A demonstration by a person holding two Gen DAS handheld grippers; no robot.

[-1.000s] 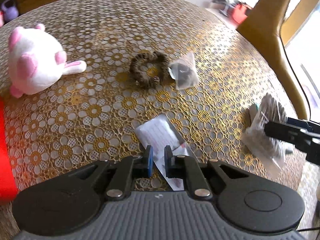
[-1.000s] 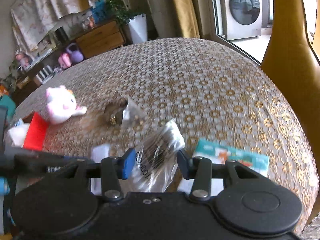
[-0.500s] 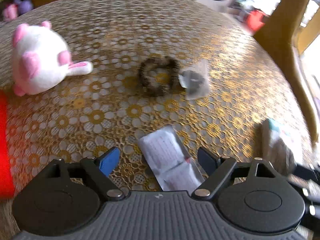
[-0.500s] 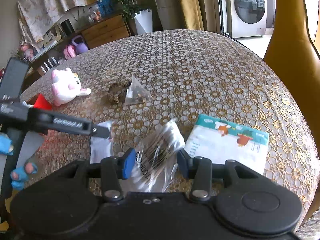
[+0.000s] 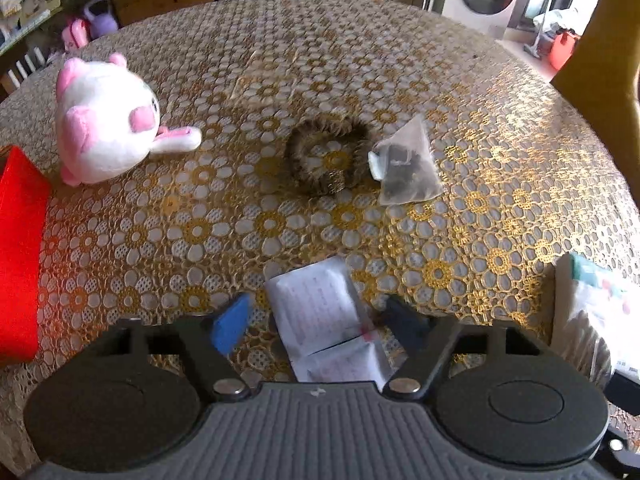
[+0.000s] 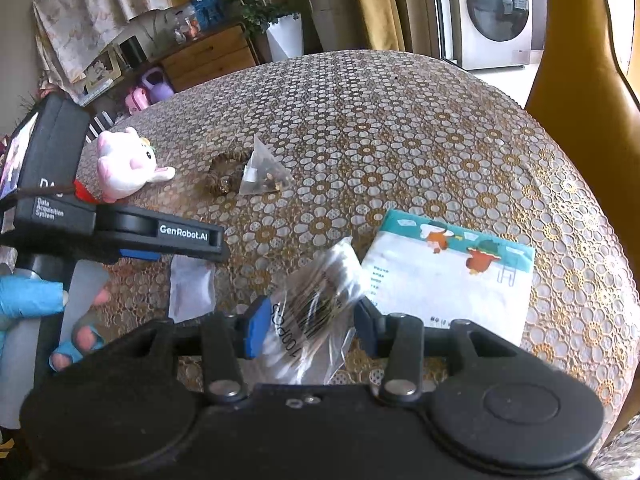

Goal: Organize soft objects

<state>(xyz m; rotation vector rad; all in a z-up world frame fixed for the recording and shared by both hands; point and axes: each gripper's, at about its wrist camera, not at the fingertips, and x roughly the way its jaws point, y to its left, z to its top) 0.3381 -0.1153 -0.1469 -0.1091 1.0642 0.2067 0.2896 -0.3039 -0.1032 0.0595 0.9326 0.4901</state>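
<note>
My left gripper (image 5: 318, 326) is open over a white paper sachet (image 5: 320, 308) that lies flat on the table between its fingers. My right gripper (image 6: 310, 326) holds a clear plastic bag of cotton swabs (image 6: 316, 312) between its blue pads, lifted off the table. A pink and white plush toy (image 5: 106, 128) lies at the far left. A brown furry hair tie (image 5: 326, 160) and a clear triangular pouch (image 5: 408, 168) lie mid-table. The left gripper's side shows in the right wrist view (image 6: 160, 236).
A red flat object (image 5: 20, 248) lies at the left edge. A white and teal wipes pack (image 6: 448, 276) lies right of the swab bag. The round table (image 5: 500, 140) has a lace cloth. A yellow chair (image 6: 580, 60) stands at the right.
My left gripper has opened wide from nearly shut and now straddles the white sachet. My right gripper keeps the swab bag and has shifted slightly.
</note>
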